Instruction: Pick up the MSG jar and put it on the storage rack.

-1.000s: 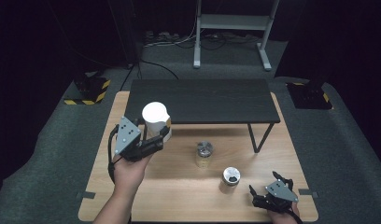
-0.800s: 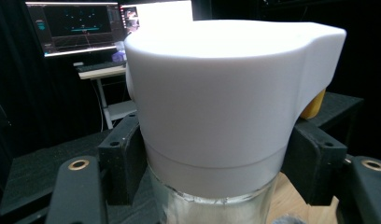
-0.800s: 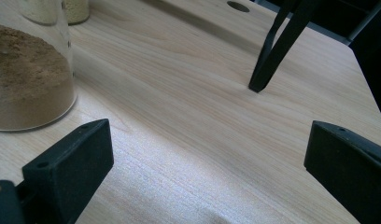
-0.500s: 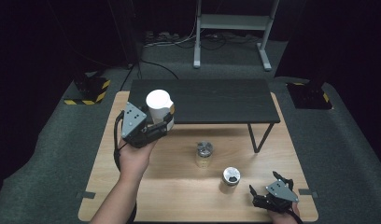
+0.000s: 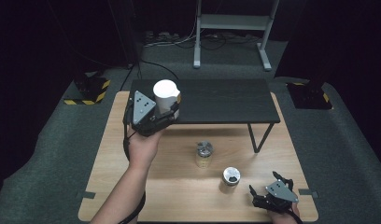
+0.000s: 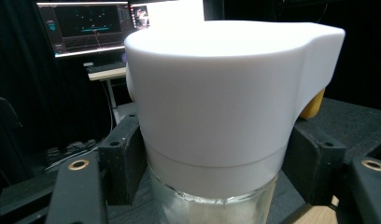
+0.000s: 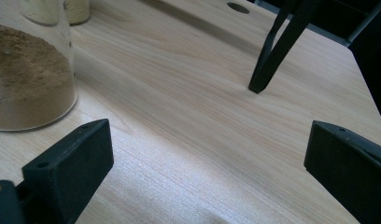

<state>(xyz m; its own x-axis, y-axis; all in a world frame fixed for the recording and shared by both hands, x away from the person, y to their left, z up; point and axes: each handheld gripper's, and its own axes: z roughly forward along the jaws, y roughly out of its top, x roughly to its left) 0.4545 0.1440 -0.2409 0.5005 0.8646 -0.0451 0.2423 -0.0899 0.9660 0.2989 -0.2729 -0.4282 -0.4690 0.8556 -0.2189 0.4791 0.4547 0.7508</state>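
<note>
My left gripper (image 5: pixel 166 113) is shut on a glass jar with a wide white lid (image 5: pixel 165 92), held upright over the left end of the low black shelf (image 5: pixel 216 100). In the left gripper view the jar (image 6: pixel 216 112) stands between both jaws, which press on its glass body just under the lid. Near the table's front right corner my right gripper (image 5: pixel 262 199) rests open with nothing between its jaws. In the right gripper view, beyond the gripper (image 7: pixel 207 154), a jar of brown powder (image 7: pixel 30 79) stands off to the left.
Two small metal-lidded jars (image 5: pixel 204 153) (image 5: pixel 230 176) stand on the wooden table (image 5: pixel 132 196) in front of the shelf. The shelf's black leg (image 5: pixel 256 137) comes down on the table at right. Dark floor surrounds the table.
My left gripper has carried the white-lidded jar away from the person and a little right, from the table's left side to the shelf's left end. The right gripper has stayed still.
</note>
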